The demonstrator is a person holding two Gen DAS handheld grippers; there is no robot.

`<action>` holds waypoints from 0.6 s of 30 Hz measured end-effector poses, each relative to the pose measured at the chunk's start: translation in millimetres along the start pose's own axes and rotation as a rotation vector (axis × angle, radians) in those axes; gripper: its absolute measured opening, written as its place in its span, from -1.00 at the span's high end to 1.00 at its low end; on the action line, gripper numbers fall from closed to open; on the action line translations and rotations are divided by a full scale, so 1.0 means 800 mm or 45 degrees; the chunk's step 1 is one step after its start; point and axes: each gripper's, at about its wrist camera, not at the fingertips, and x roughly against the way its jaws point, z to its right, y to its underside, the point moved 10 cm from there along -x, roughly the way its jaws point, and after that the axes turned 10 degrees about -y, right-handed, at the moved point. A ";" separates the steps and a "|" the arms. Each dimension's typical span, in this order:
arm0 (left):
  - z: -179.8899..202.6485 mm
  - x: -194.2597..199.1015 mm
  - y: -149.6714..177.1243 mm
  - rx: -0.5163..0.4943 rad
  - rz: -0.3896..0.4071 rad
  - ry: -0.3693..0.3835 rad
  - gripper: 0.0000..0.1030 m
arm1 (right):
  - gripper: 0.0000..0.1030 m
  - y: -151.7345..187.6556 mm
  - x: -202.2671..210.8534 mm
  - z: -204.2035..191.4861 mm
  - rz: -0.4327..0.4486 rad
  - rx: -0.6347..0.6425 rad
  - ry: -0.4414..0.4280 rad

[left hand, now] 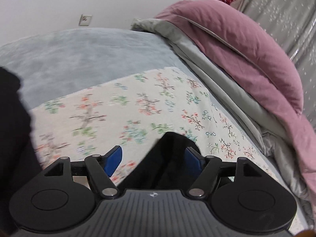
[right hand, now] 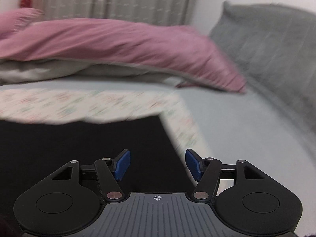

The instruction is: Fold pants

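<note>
Blue fingers (left hand: 114, 161) of the left gripper (left hand: 153, 159) stand wide apart at the bottom of the left wrist view, with a peak of black cloth, the pants (left hand: 169, 158), rising between them close against the right-hand finger; whether that finger touches the cloth cannot be told. More of the dark fabric fills the left edge of that frame. Under the gripper lies a floral sheet (left hand: 122, 102), cream with red and green sprigs, spread over a pale blue bed (left hand: 75, 55). A pink duvet (left hand: 243, 47) with a grey underside runs from the upper middle down the right side, and a wall socket (left hand: 85, 19) sits on the white wall at upper left.

In the right wrist view the right gripper (right hand: 158, 165) also has its blue fingers (right hand: 122, 165) spread wide, holding nothing. The pants (right hand: 79, 142) lie flat as a broad black area across the lower left and middle of the frame, reaching under and between the fingers, on the floral sheet (right hand: 88, 104). The pink duvet (right hand: 118, 39) crosses the upper half, a grey pillow (right hand: 266, 39) stands at upper right, and pale curtains (right hand: 128, 0) hang at the top. Much of this view is blurred.
</note>
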 end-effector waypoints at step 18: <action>-0.128 0.116 0.144 -0.412 -0.021 -0.268 -0.71 | -0.97 0.005 0.214 -0.155 0.210 0.053 -0.253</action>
